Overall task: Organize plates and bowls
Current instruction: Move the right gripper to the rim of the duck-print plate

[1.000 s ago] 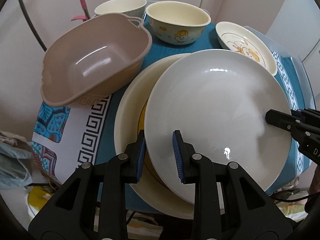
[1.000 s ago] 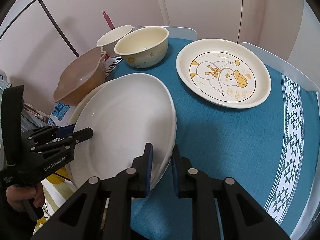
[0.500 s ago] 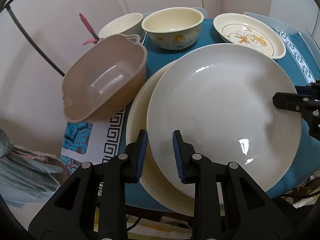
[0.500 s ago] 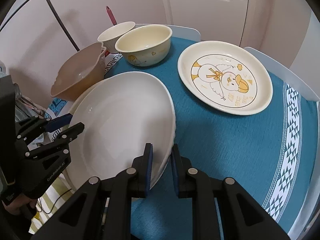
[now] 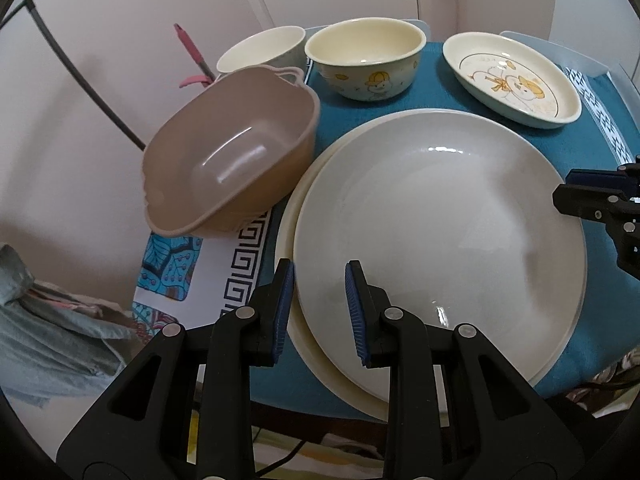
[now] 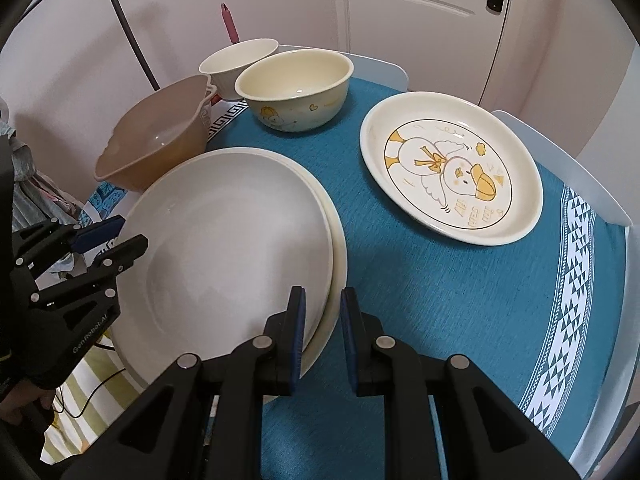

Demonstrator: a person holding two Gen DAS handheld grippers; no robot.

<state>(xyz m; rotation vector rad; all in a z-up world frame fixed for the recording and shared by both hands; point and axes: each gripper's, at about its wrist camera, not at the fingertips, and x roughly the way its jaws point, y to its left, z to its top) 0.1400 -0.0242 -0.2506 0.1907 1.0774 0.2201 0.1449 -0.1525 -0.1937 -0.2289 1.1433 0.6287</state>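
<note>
A large white plate [image 5: 440, 232] lies almost flat over a cream plate [image 5: 286, 240], whose rim shows only along the left and near side. My left gripper [image 5: 320, 312] is shut on the white plate's near rim. On the opposite rim, at the right edge of the left wrist view, my right gripper [image 5: 564, 190] grips the same plate. In the right wrist view the white plate [image 6: 232, 248] covers the cream plate [image 6: 340, 256]. There my right gripper [image 6: 324, 332] is shut on the near rim and my left gripper [image 6: 130, 232] holds the far left rim.
A tan plastic basin [image 5: 232, 168] leans at the table's left edge, close to the plates. Behind it stand a small white bowl [image 5: 260, 52] and a cream duck bowl [image 5: 364, 64]. A duck-print plate [image 6: 452, 168] sits back right on the teal tablecloth [image 6: 440, 300].
The white plate has come down and slid over the cream plate, hiding its yellow inside. Both grippers have kept their hold on the rim.
</note>
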